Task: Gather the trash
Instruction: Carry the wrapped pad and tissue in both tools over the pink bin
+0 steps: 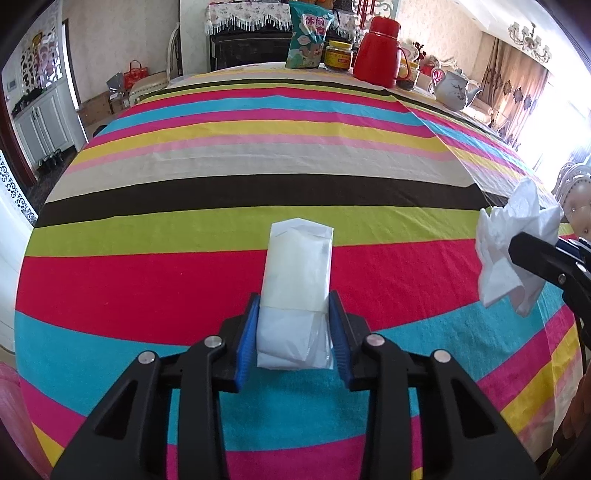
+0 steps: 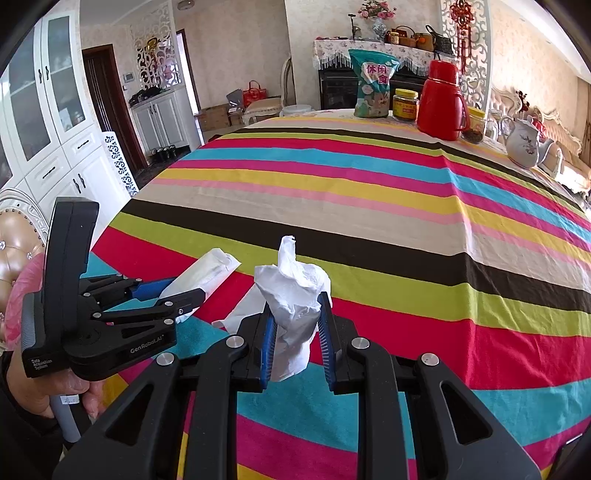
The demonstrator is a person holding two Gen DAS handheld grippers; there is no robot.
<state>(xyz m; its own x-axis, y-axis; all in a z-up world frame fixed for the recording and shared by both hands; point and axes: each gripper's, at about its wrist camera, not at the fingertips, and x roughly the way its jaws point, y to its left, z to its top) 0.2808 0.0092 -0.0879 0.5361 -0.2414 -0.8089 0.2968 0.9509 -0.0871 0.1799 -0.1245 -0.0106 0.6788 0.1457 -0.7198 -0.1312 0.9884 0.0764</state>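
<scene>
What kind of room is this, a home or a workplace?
Most likely a home dining or living room. A table with a striped cloth holds a red thermos, a white teapot and a snack bag; white cabinets line the wall.

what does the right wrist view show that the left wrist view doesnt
Only the right wrist view shows the person's hand on the left gripper's handle, the tall white cabinet and flowers. Only the left wrist view shows the chandelier. Both show the left gripper shut on a flat white packet, the right gripper shut on a crumpled tissue, the striped tablecloth, snack bag and red thermos.
</scene>
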